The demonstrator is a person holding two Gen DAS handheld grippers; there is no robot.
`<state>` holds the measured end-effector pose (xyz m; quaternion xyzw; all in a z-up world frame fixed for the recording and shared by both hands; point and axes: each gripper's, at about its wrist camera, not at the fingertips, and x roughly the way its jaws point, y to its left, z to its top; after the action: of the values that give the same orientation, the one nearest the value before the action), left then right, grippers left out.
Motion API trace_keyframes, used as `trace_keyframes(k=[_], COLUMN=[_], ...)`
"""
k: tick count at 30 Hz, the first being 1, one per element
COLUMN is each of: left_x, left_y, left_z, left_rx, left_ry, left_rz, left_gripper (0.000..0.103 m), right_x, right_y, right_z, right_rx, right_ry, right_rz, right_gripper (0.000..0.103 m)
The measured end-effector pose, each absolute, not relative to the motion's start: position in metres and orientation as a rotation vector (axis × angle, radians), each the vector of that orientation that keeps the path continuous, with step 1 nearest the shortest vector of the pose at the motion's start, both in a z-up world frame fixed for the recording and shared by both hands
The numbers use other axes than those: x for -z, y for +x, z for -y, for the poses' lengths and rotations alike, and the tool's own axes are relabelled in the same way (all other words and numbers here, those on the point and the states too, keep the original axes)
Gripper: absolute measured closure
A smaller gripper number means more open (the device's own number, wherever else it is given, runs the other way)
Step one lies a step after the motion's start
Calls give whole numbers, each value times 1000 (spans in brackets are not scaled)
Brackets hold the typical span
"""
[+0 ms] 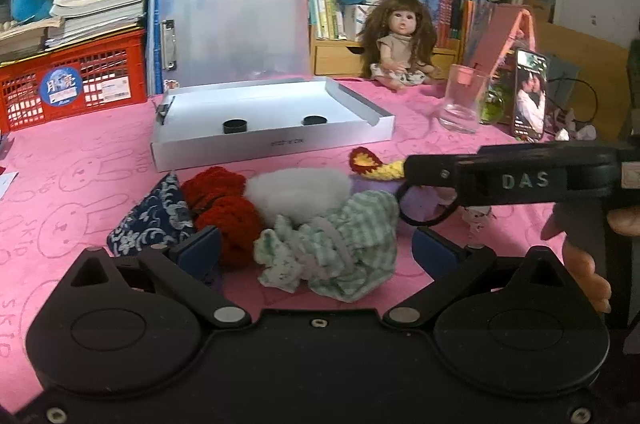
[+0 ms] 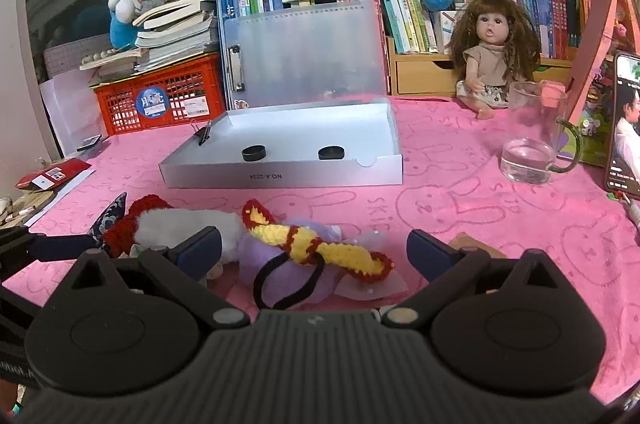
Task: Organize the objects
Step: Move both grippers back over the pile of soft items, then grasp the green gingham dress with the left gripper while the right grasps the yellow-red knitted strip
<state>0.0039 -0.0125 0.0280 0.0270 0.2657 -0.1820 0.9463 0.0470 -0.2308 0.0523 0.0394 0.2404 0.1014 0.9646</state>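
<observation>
Both sets of jaws stand spread wide with nothing between the pads. The left gripper (image 1: 316, 250) hovers low over a green striped scrunchie (image 1: 340, 248), with a red knitted scrunchie (image 1: 224, 212) and a blue patterned cloth piece (image 1: 156, 220) to its left and a white fluffy scrunchie (image 1: 296, 189) just beyond. The right gripper (image 2: 314, 250) reaches in level from the right, above a yellow and red crocheted band (image 2: 320, 248) and a black hair tie (image 2: 288, 284) lying on a purple hair piece (image 2: 256, 252). All rest in one heap on the pink worktop (image 2: 480, 216). Farther off sits a shallow white box (image 2: 288, 175) holding two black caps (image 2: 254, 153), a binder clip on its left rim. At far right stand a glass mug (image 2: 532, 135) and a phone (image 1: 530, 95); a doll (image 2: 494, 51) sits before shelves of books.
</observation>
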Motion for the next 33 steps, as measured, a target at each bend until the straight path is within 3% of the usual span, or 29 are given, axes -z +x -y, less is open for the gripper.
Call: trace_keyframes(k=[9, 19, 29, 33], left_x=[-21, -17, -13, -13], left_y=[5, 10, 13, 14], left_z=[26, 27, 27, 27], left_rx=[393, 375, 356, 343], left_ry=[64, 52, 40, 35], left_rz=[-567, -576, -586, -587], left_gripper=[9, 11, 13, 18], right_x=[-52, -49, -43, -42], right_y=[49, 55, 53, 53], right_z=[221, 215, 213, 215], right_rx=[-233, -218, -205, -196], right_ry=[26, 1, -23, 4], right_rz=[-472, -487, -505, -514], right_gripper=[14, 41, 57, 71])
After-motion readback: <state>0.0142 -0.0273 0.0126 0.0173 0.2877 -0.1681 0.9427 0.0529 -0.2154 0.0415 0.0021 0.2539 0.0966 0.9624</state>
